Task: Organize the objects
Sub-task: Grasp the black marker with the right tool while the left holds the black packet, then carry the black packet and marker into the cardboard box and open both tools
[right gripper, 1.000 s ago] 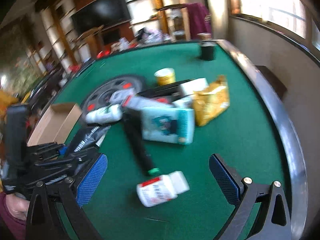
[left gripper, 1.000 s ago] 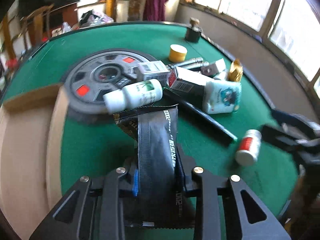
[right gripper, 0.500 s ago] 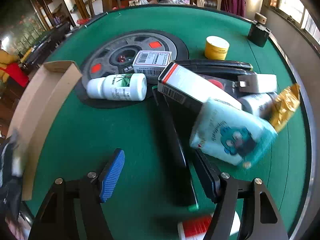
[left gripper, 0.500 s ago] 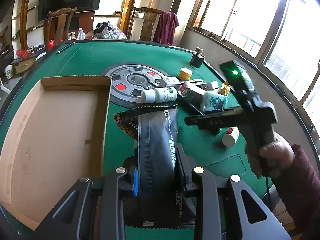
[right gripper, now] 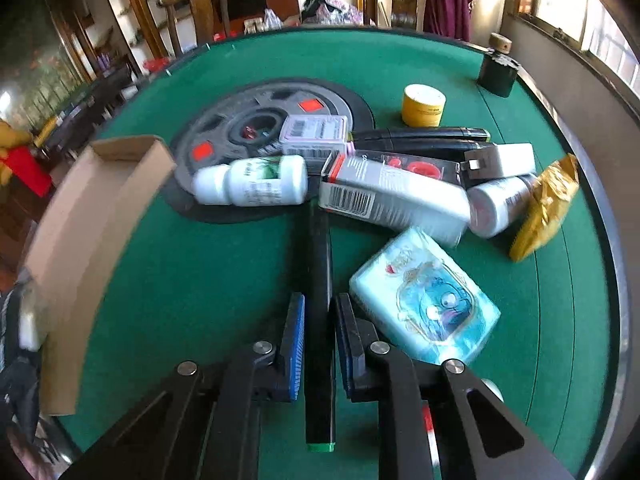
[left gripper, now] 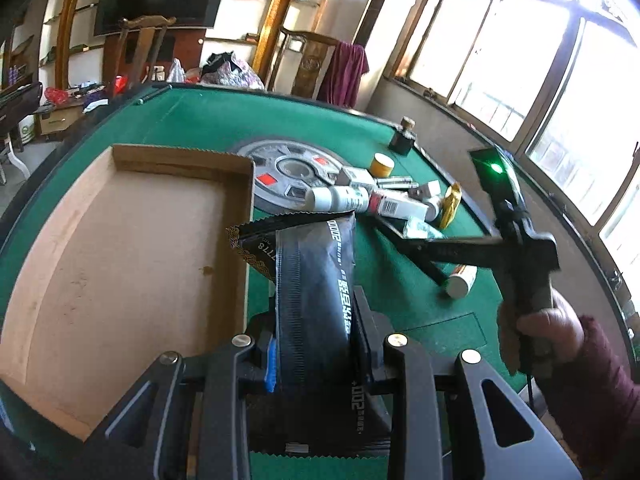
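Note:
My left gripper (left gripper: 316,352) is shut on a black foil packet (left gripper: 312,280), held above the green table just right of the open cardboard box (left gripper: 120,248). My right gripper (right gripper: 320,344) has its blue pads closed around a long black stick with a green end (right gripper: 319,280) that lies on the felt. In the left wrist view the right gripper (left gripper: 516,240) shows with the person's hand over the pile. The pile holds a white bottle (right gripper: 252,180), a barcode box (right gripper: 384,196), a blue tissue pack (right gripper: 428,300) and a gold packet (right gripper: 548,204).
A grey round disc (right gripper: 256,128) sits in the table's middle. A yellow jar (right gripper: 424,105) and a dark bottle (right gripper: 498,72) stand at the far right. A red-and-white pill bottle (left gripper: 460,280) lies near the right gripper. The cardboard box also shows at left in the right wrist view (right gripper: 92,216). The table rim (right gripper: 616,280) curves at right.
My right gripper moved down onto the black stick and closed from wide open around it. My left gripper rose and pulled back with the packet, bringing the box into view.

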Demonstrator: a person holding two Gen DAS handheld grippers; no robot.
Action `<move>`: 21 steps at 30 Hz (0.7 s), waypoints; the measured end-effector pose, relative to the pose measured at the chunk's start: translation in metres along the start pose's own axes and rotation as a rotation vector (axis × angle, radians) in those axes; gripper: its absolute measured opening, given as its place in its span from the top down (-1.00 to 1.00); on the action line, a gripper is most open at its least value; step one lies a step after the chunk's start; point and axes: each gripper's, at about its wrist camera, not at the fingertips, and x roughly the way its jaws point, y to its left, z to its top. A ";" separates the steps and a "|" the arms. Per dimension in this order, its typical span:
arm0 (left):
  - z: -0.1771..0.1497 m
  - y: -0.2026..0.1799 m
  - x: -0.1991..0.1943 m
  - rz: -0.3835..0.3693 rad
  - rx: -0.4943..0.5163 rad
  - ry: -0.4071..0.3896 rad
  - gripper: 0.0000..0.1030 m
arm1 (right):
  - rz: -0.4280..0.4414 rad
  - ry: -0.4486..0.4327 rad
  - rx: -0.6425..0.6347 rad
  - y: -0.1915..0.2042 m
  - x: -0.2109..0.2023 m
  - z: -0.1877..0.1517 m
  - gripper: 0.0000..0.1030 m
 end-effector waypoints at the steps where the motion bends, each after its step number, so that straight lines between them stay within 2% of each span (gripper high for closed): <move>1: 0.001 0.001 -0.006 0.000 -0.003 -0.011 0.45 | 0.028 -0.015 0.011 0.001 -0.009 -0.002 0.69; 5: 0.008 0.004 -0.027 0.003 -0.012 -0.050 0.45 | 0.153 -0.067 0.042 0.007 -0.039 -0.007 0.68; 8: 0.016 0.008 -0.039 0.008 -0.018 -0.067 0.45 | 0.215 -0.084 0.045 0.017 -0.054 -0.003 0.68; 14: 0.043 0.025 -0.043 0.104 -0.002 -0.072 0.45 | 0.309 -0.112 0.007 0.059 -0.076 0.011 0.68; 17: 0.062 0.038 -0.030 0.144 0.010 -0.047 0.45 | 0.350 -0.102 0.000 0.083 -0.068 0.028 0.68; 21: 0.084 0.061 -0.004 0.184 0.002 0.006 0.45 | 0.395 -0.036 0.040 0.114 -0.031 0.056 0.67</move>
